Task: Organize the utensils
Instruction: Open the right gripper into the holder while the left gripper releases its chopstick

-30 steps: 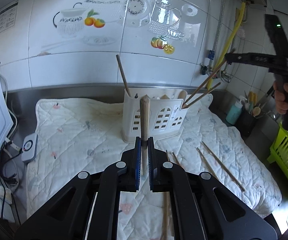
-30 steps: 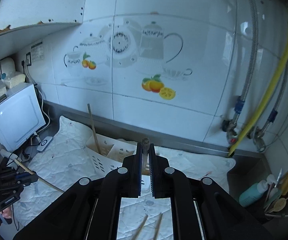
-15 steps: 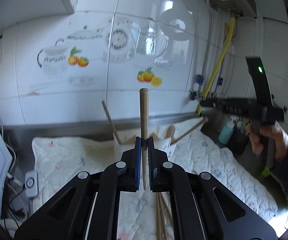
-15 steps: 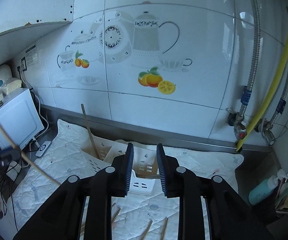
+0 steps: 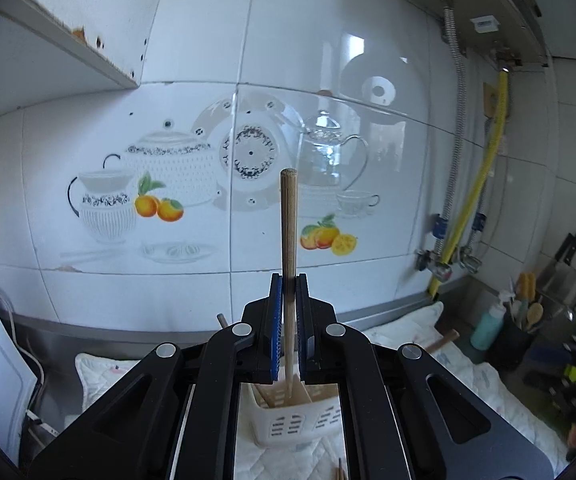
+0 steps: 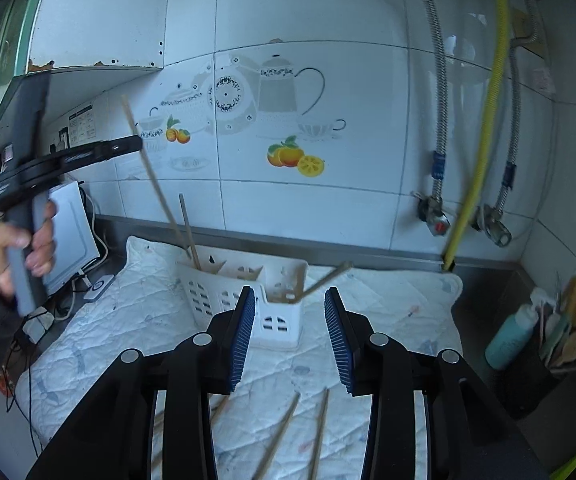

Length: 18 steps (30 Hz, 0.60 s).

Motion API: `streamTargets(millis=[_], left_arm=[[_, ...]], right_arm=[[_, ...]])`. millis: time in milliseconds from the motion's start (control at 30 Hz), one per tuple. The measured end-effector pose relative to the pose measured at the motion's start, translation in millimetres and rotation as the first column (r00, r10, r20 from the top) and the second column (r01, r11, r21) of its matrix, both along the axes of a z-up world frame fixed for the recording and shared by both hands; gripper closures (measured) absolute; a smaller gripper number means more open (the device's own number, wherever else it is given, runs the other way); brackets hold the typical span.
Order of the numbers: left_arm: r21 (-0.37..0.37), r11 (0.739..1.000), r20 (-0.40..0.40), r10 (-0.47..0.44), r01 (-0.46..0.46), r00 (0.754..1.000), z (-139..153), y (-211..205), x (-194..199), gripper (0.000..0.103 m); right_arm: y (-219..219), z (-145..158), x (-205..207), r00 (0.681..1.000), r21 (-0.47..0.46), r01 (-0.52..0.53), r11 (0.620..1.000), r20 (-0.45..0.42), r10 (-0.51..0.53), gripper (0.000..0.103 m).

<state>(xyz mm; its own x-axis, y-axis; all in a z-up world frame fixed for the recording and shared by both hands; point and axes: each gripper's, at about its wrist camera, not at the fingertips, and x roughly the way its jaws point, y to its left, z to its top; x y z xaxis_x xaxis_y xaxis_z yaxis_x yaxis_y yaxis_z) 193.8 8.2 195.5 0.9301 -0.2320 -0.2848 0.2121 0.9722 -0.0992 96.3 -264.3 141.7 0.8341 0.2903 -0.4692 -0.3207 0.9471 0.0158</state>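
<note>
A white quilted mat [image 6: 388,320] covers the steel table [image 6: 484,308], and its far edge runs close along the tiled wall [image 6: 288,208], leaving only a thin strip of bare metal behind it. On the mat, near that back edge, stands a white slotted utensil caddy [image 6: 276,320] with open mat on both sides of it and in front. To the right the table is crowded by a teal bottle [image 6: 508,336] and a dark cup of spoons [image 6: 536,376]; to the left a white appliance [image 6: 70,236] and its cables close off that side. My left tongs [image 5: 288,292] are pressed together on a wooden chopstick [image 5: 289,232], held almost upright, its lower tip down over the caddy's compartments in the left wrist view; whether it touches anything inside I cannot tell. In the right wrist view my left hand [image 6: 16,240] carries those tongs high at the left, well above the mat. My right tongs [image 6: 290,344] are spread partway, having just been opening, with nothing between the blue pads [image 6: 244,340]. Just beyond them another chopstick [image 6: 324,280] leans out of the caddy's near compartment toward the right, and one more [image 6: 190,232] stands in the far left compartment. Loose chopsticks [image 6: 280,432] lie on the mat below my right tongs.
</note>
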Motion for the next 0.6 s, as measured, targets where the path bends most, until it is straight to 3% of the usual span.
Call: streamTargets(millis=[167,400,600], left_arm=[[-0.044,0.999,-0.059,0.018,-0.02,0.998,-20,5,26,0.098],[-0.041,0.999,-0.172,0.011,-0.018,0.985,-48,4,47,0.097],[-0.029,1.0,-0.174,-0.001,-0.004,0.985,-50,4,40,0.093]], right_arm=[[-13,-25,-21,0.999,0.019,0.018,1.0,-0.036,-0.018,0.065],[-23,-65,-35,0.992,0.0,0.066,0.998,-0.108,-0.066,0.064],[-30,-97,-49,0.982,-0.03,0.108,0.994,-0.154,-0.111,0.064]])
